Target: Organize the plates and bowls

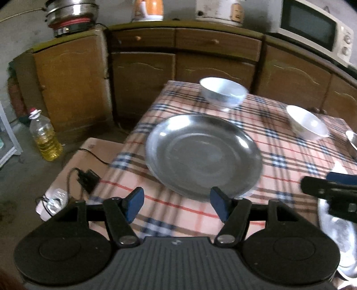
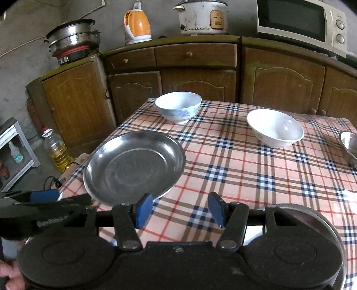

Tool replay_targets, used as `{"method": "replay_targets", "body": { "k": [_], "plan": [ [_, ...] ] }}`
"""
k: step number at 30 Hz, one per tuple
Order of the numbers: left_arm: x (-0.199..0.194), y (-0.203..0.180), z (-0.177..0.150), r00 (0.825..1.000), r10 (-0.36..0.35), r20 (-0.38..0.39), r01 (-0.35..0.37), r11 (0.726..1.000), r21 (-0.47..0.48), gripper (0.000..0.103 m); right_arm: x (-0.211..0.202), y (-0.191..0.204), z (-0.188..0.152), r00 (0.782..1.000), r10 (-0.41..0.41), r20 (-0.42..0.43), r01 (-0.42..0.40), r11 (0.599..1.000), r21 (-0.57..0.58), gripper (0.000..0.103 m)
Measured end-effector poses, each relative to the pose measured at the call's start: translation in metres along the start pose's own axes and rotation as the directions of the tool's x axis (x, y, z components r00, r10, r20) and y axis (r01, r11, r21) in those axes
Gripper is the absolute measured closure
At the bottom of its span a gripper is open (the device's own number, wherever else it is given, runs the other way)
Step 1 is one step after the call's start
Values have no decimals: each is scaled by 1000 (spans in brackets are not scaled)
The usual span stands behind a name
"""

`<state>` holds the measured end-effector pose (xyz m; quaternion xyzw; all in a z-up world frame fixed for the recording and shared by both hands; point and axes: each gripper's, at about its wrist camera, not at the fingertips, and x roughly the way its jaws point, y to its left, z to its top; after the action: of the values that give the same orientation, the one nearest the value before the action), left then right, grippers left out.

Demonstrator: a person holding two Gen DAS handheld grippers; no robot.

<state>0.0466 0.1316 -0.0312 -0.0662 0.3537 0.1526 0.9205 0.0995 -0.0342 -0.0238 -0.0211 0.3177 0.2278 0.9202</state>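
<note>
A steel plate (image 1: 203, 154) (image 2: 133, 166) lies on the plaid tablecloth near the table's left edge. A blue-patterned white bowl (image 1: 223, 92) (image 2: 178, 107) stands behind it. A plain white bowl (image 1: 306, 122) (image 2: 275, 128) stands to the right. A steel bowl (image 2: 350, 142) shows at the right edge. My left gripper (image 1: 177, 205) is open and empty, just in front of the plate. My right gripper (image 2: 180, 208) is open and empty, right of the plate's near rim. Another steel dish (image 1: 337, 234) lies under the right gripper.
Wooden cabinets (image 2: 196, 73) stand behind the table with a kettle (image 2: 136, 26), rice cooker (image 2: 202, 16), microwave (image 2: 301, 22) and pots (image 2: 72, 38). An oil bottle (image 1: 44, 136) stands on the floor at left. A cardboard box (image 1: 82, 169) with cables sits beside the table.
</note>
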Motion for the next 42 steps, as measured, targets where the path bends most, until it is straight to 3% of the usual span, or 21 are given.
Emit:
{"method": "replay_targets", "body": {
  "k": [9, 26, 30, 36, 39, 42],
  "plan": [
    [38, 36, 24, 998, 63, 14, -63, 998, 6, 33, 36, -1, 14, 1000, -15, -19, 15, 999, 43, 33],
    [93, 43, 37, 999, -22, 34, 21, 999, 32, 35, 119, -5, 24, 996, -23, -91, 35, 991, 130, 33],
    [105, 43, 39, 999, -36, 23, 35, 999, 41, 50, 132, -8, 21, 995, -4, -103, 21, 986, 166, 33],
    [112, 42, 40, 998, -50, 29, 49, 998, 50, 65, 144, -5, 21, 996, 26, -84, -12, 985, 172, 32],
    [114, 39, 41, 996, -81, 34, 79, 995, 58, 75, 146, -1, 23, 995, 49, -84, -35, 986, 161, 55],
    [113, 41, 41, 996, -82, 40, 80, 996, 45, 79, 146, -1, 23, 996, 30, -80, -16, 987, 162, 65]
  ]
}}
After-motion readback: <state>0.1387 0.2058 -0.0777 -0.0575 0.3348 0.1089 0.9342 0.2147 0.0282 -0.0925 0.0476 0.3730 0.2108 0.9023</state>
